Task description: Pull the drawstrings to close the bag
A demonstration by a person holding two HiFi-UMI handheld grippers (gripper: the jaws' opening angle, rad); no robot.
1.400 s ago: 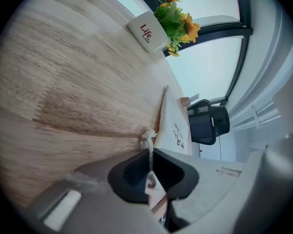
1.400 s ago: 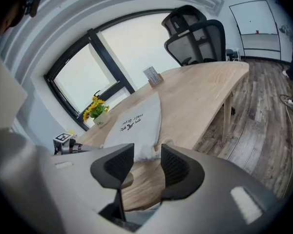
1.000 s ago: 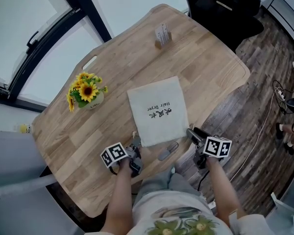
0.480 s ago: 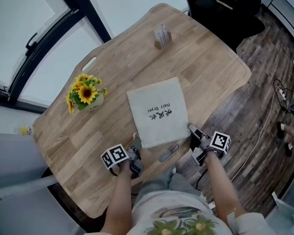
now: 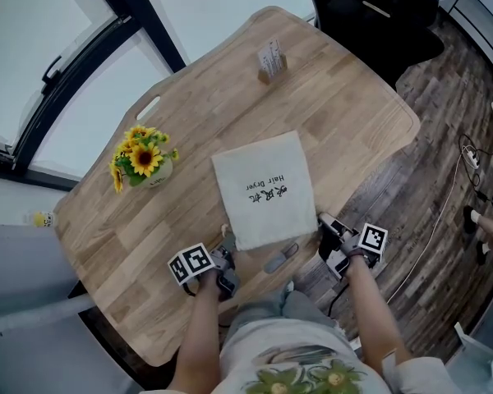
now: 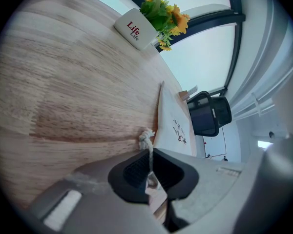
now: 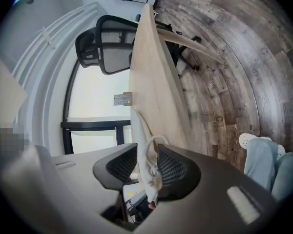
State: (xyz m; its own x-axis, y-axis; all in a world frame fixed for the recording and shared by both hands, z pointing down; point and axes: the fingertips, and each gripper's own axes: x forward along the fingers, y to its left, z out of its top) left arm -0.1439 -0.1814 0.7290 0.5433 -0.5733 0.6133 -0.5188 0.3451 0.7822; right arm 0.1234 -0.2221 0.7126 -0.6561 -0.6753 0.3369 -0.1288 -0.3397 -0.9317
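Cream cloth, printed and lying flat near the person's edge of the wooden surface point(image 5: 345, 97): the bag point(image 5: 265, 189) has its mouth turned toward the person and not yet gathered. The left gripper point(image 6: 150, 156) has its jaws pressed together on the left drawstring point(image 6: 146, 139), whose knotted end stands just beyond the tips. The right gripper point(image 7: 146, 162) sits at the bag's other near corner. Its jaws have just been closing and stand part-way apart, with the looped right drawstring point(image 7: 153, 145) between them. A fold of the bag's edge seems to lie there too, though the view is too close to be sure the pads bear on either.

To do this step well, I judge the right jaws should finish closing on cord alone. Cloth caught with it would drag the bag rather than cinch it. Both grippers should then draw outward, away from each other and low along the surface, at an even pace. That way the mouth puckers evenly and the bag neither slides nor lifts. The left grip sits close to the knot, which should guard against slipping.
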